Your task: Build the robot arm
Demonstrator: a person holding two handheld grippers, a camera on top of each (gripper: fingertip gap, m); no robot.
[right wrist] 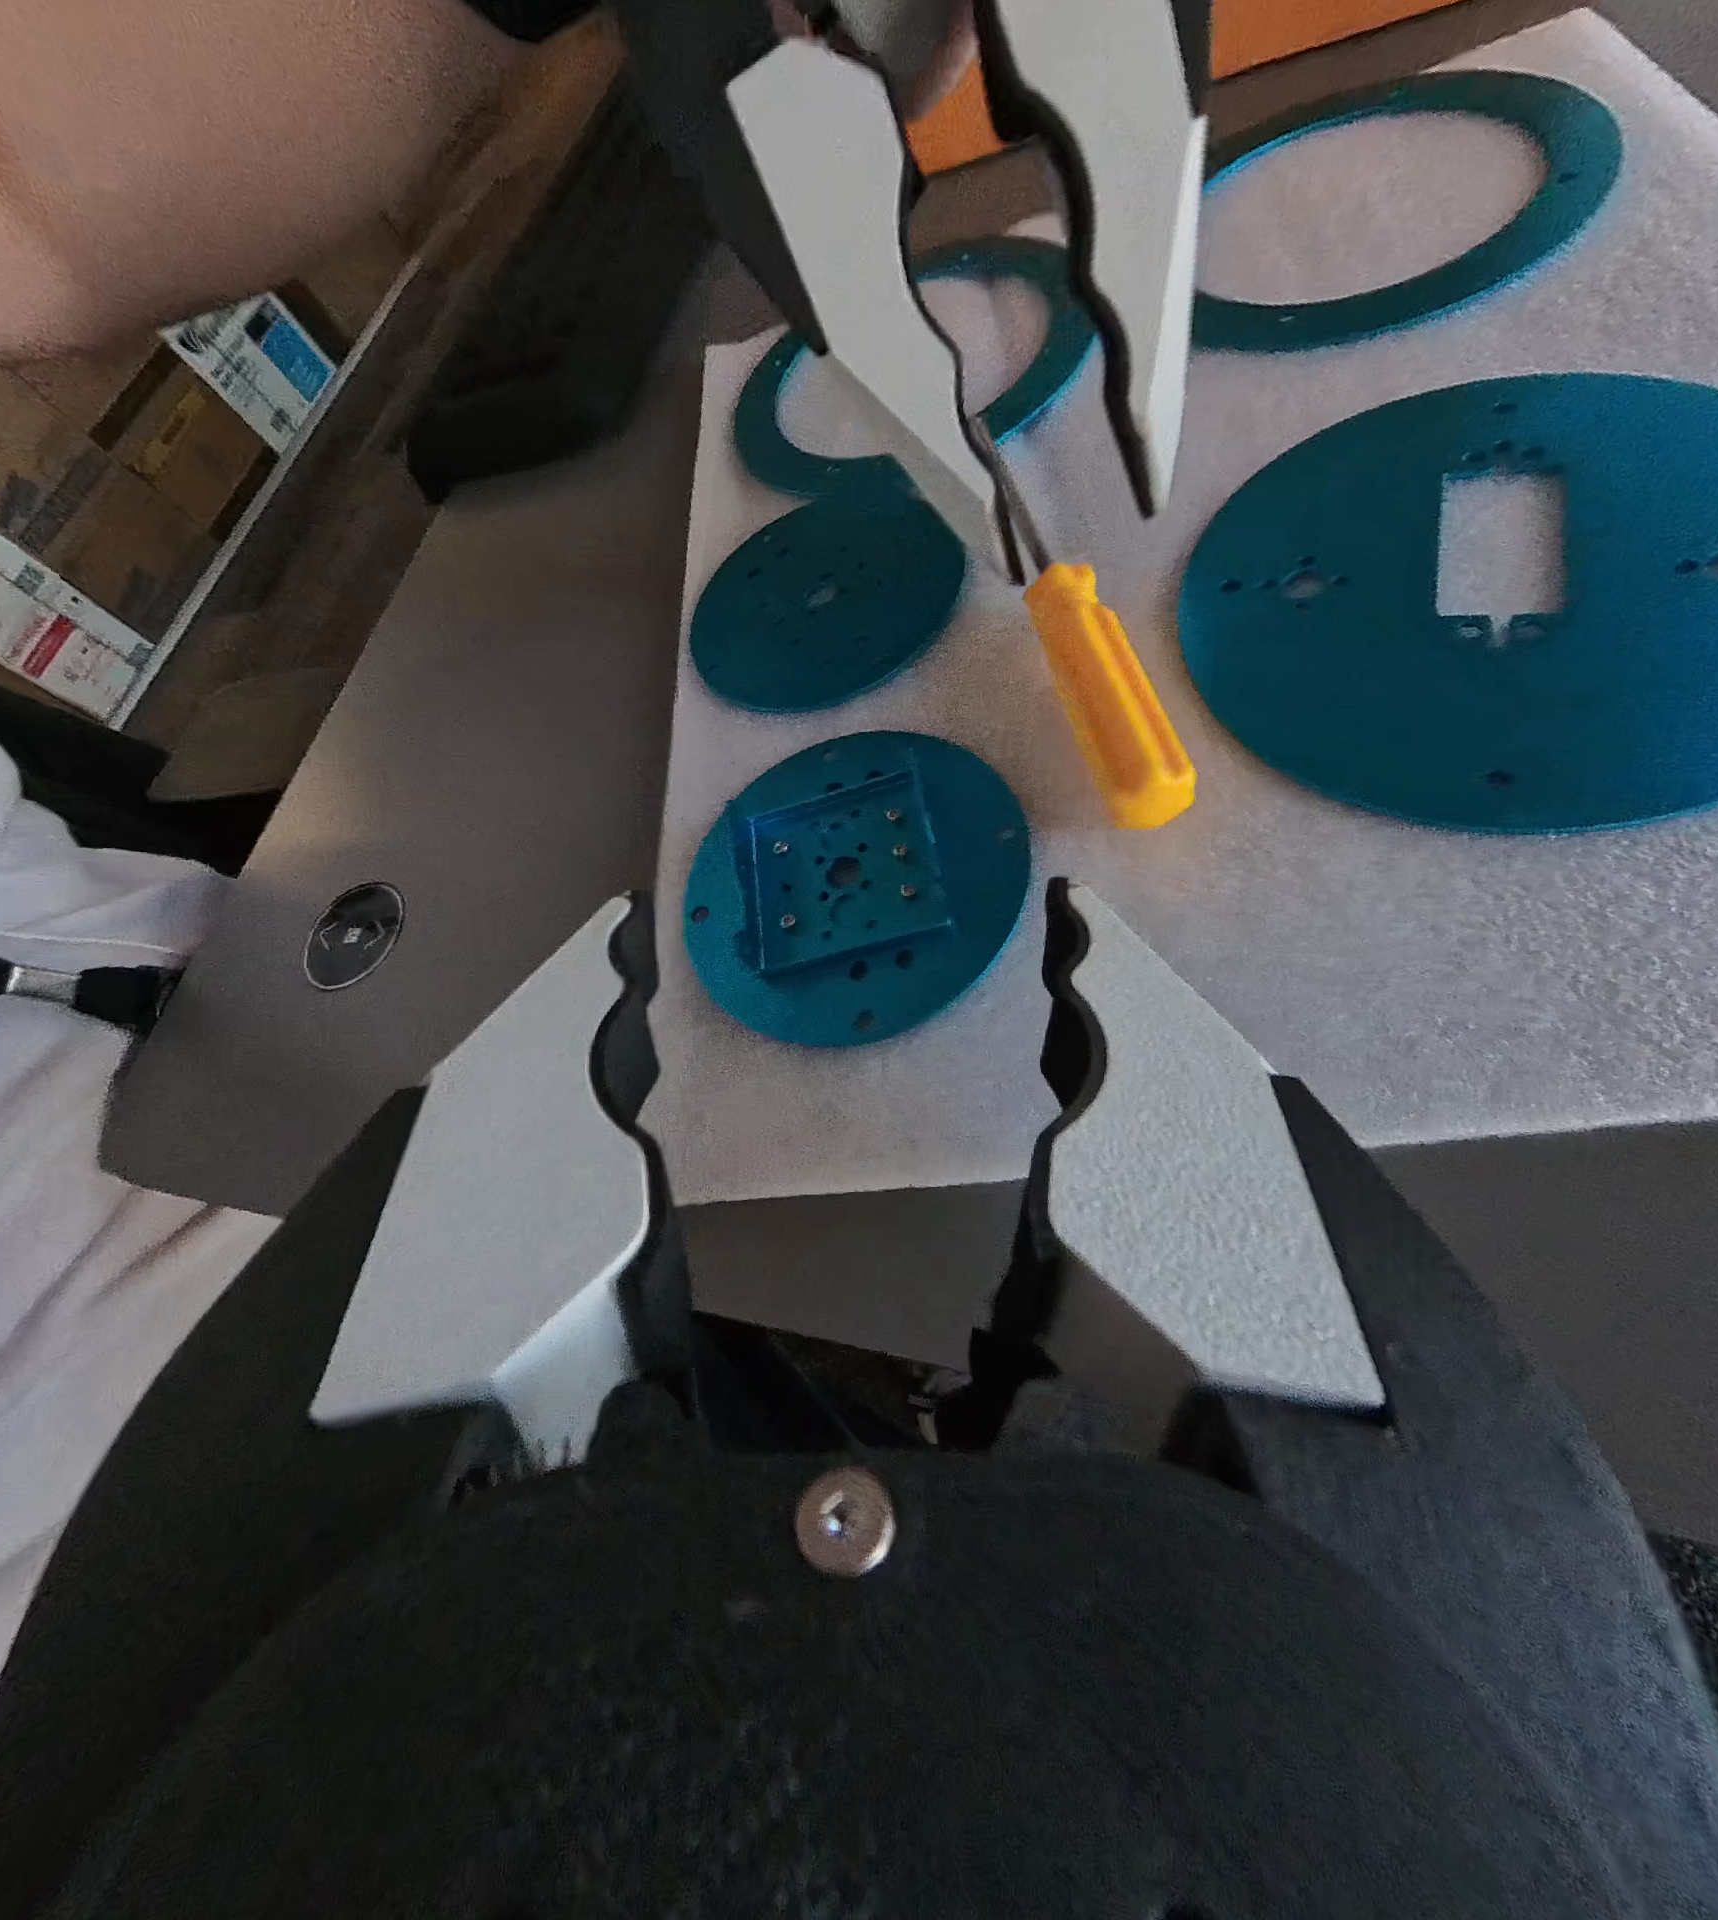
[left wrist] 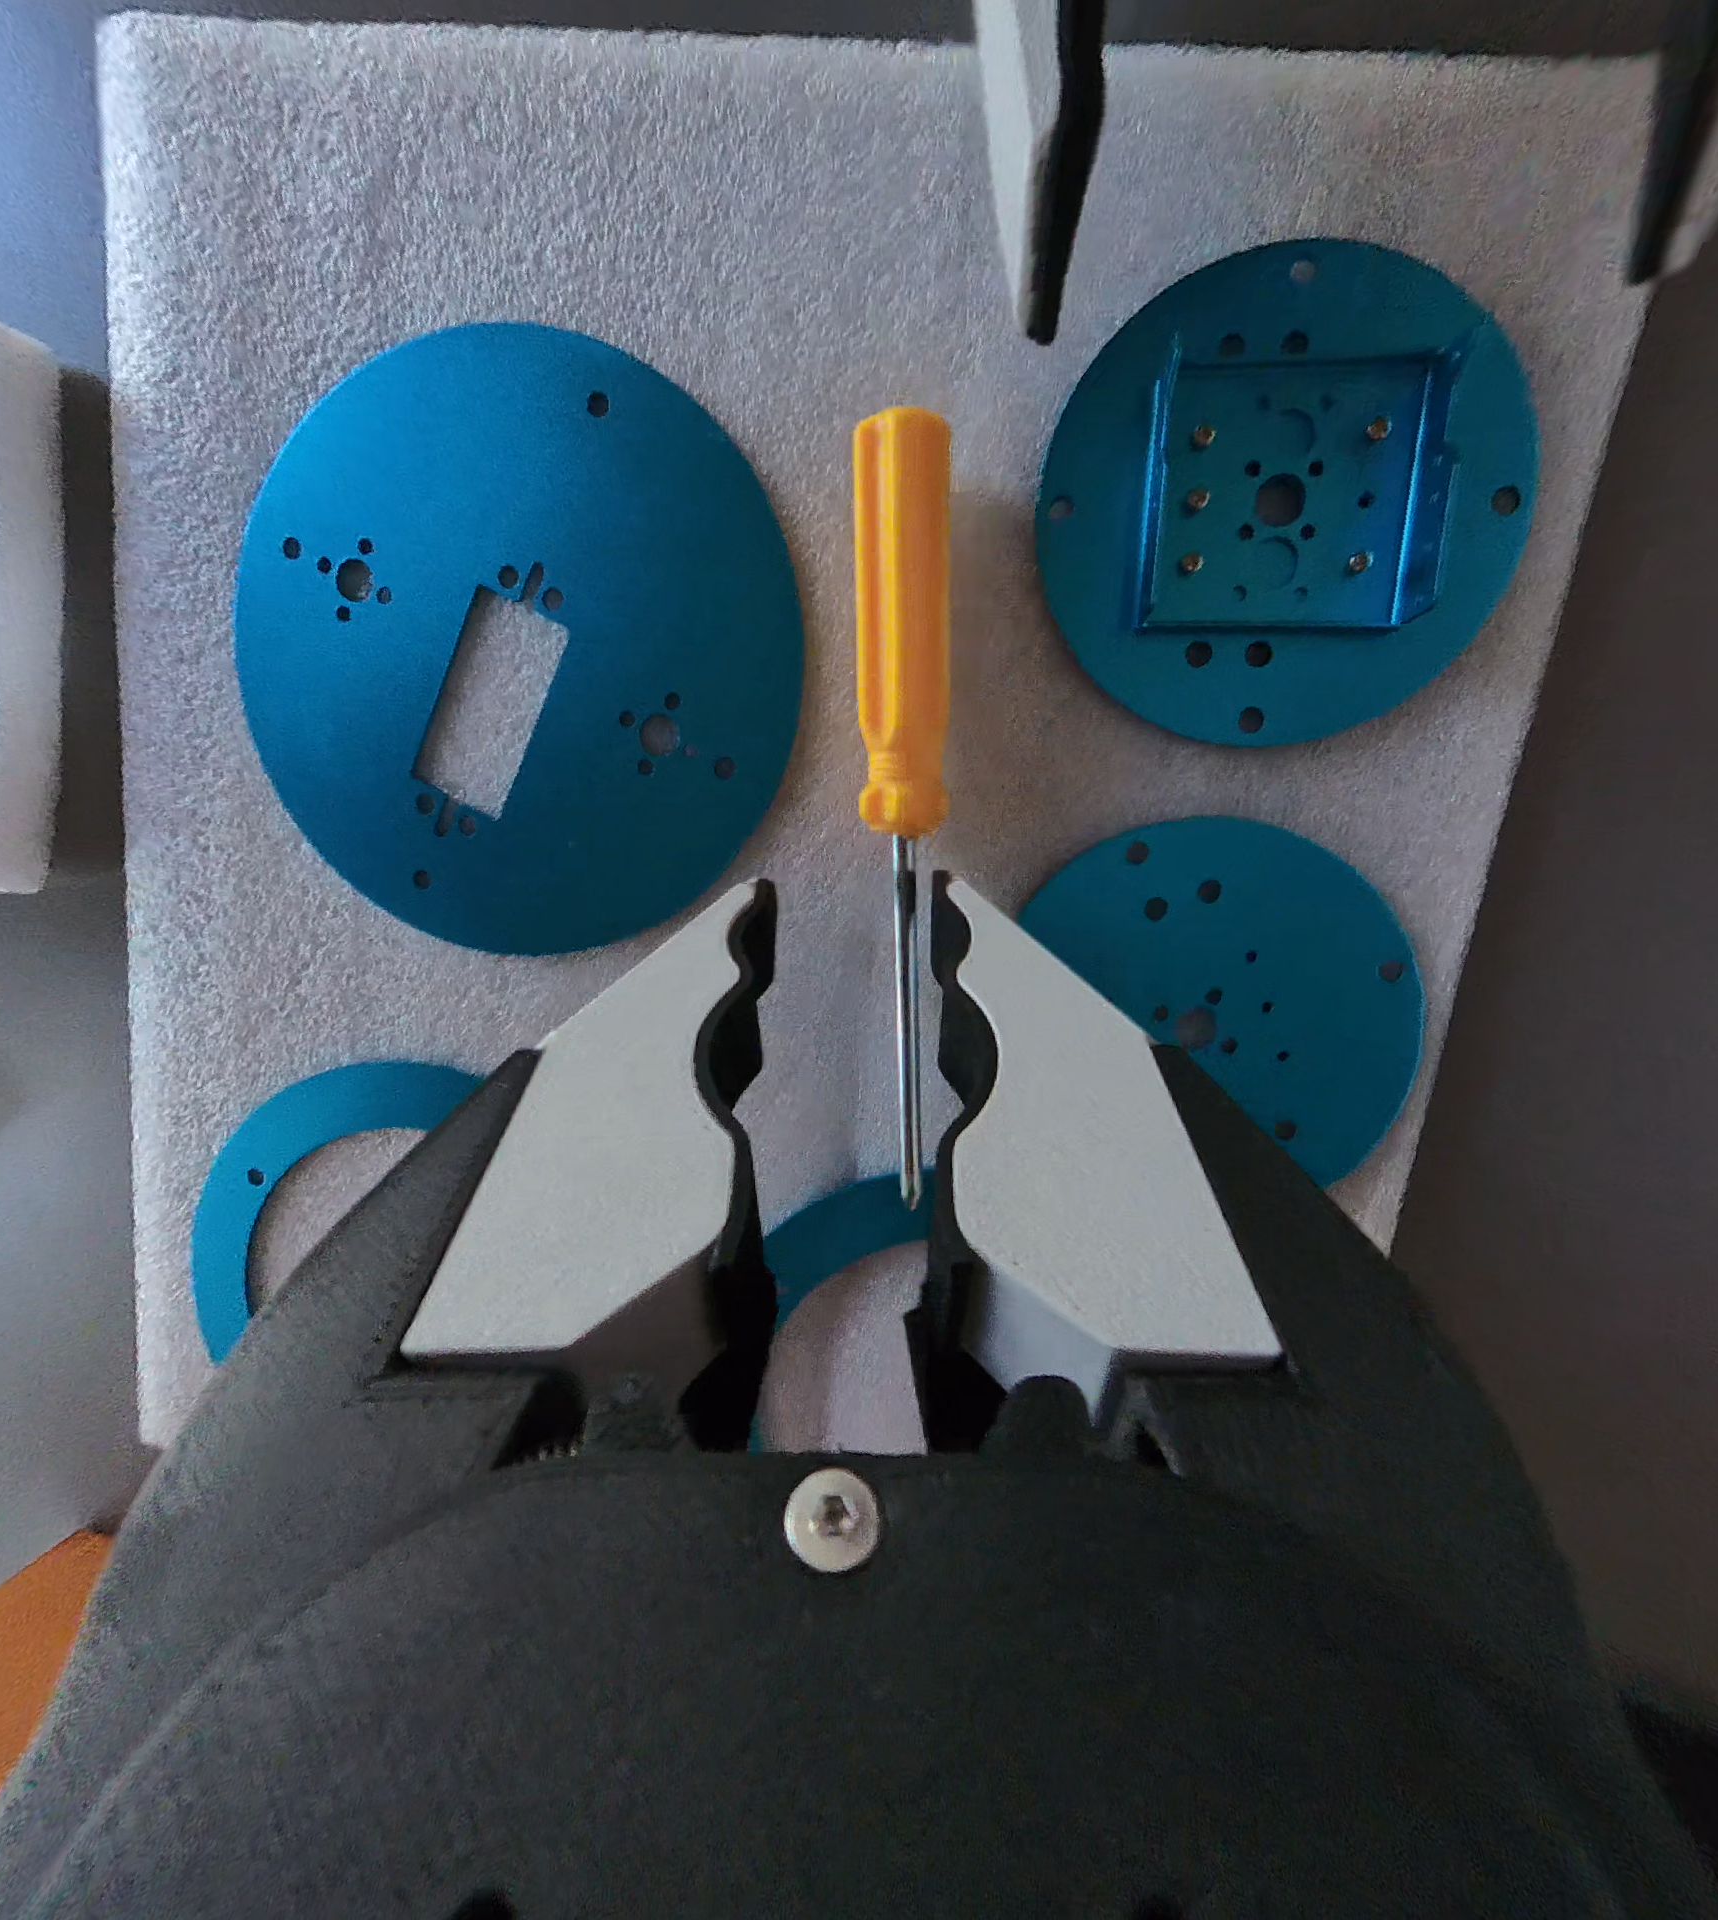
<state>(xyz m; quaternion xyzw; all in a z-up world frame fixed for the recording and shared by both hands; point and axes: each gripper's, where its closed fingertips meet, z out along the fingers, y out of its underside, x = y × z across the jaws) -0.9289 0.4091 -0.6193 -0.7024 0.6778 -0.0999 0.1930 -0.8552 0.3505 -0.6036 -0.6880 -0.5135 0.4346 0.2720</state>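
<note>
Right wrist view alone shows cardboard boxes (right wrist: 107, 457).

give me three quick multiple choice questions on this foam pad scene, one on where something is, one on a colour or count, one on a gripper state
1. Where does the screwdriver lie on the foam pad?
A. between the large blue disc and the disc that carries a square bracket
B. inside a blue ring
C. off the pad, on the table

2. What colour is the screwdriver's handle?
A. red
B. yellow-orange
C. green

3. How does the left gripper stand?
A. shut on the handle
B. open, its fingers on either side of the metal shaft
C. shut on a blue ring

Answers:
1 A: the left wrist view shows it between the large blue disc and the bracket disc.
2 B: both views show a yellow-orange handle.
3 B: gaps show on both sides of the shaft between the fingers.
</note>
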